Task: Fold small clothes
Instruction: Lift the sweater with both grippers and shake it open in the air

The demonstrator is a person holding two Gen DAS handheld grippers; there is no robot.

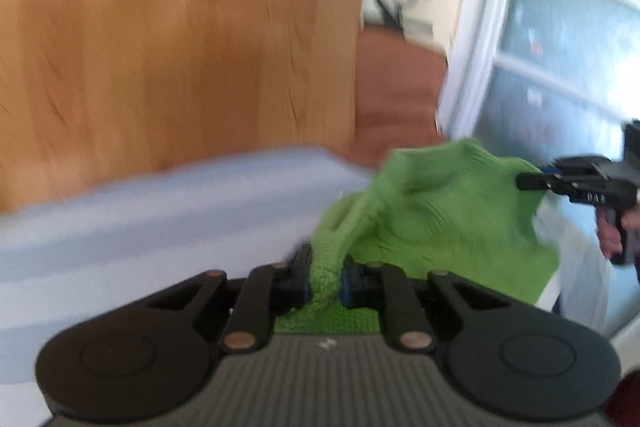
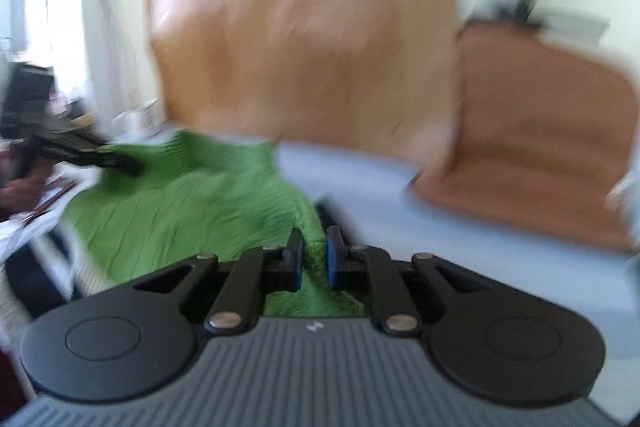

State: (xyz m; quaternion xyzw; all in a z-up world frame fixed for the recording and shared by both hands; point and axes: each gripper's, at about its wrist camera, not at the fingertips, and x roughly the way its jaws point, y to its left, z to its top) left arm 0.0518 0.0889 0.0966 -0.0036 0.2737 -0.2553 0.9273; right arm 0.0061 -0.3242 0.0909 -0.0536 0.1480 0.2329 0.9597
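A green knitted garment hangs stretched between both grippers, lifted off the pale blue surface. My left gripper is shut on one bunched edge of it. In the same view the right gripper pinches the far corner at the right. In the right wrist view, the right gripper is shut on a fold of the green garment, and the left gripper bites its other corner at the left. Both views are blurred.
A tall wooden board stands behind the pale blue surface. A brown padded seat lies to the right of it. A white door frame rises at the right. A person's hand holds the left gripper.
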